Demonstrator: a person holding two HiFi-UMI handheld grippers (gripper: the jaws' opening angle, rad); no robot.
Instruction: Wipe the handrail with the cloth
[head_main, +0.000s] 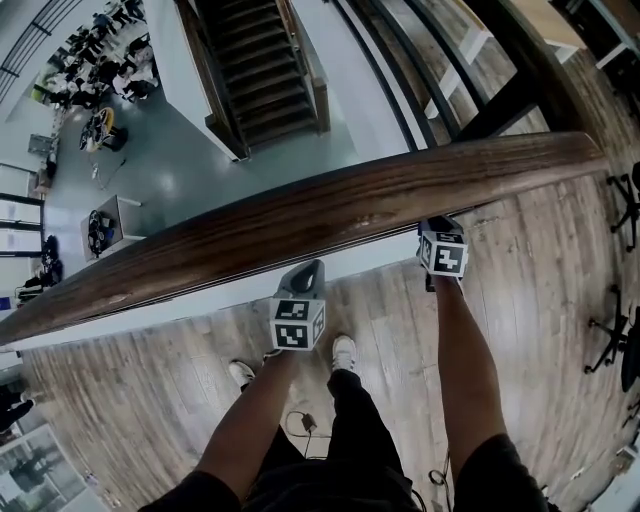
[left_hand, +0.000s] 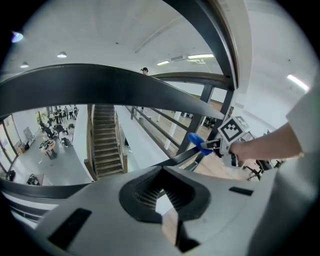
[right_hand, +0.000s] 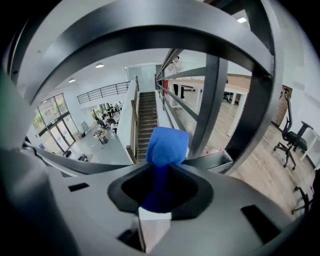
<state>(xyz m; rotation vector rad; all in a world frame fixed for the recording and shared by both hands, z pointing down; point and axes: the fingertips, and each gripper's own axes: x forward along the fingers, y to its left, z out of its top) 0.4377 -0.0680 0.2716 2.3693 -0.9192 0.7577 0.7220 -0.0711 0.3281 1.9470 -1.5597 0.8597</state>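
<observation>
Your blue cloth is pinched between the 2 jaws of your right tool, just beneath the wooden handrail towards its right end; your left tool is closed on nothing, below the rail's middle

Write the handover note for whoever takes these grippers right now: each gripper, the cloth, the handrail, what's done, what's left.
Right gripper: fingers shut on the blue cloth, which sticks out ahead of them.
Left gripper: fingers together, nothing in them.
Both sit on the near side of the wooden handrail, just below its top; the right one is tucked at its near edge.
Done: cloth is in hand. It isn't seen touching the rail, and no wiped stretch can be told.
Left: probably bring the cloth up onto the rail and wipe along its length.
</observation>
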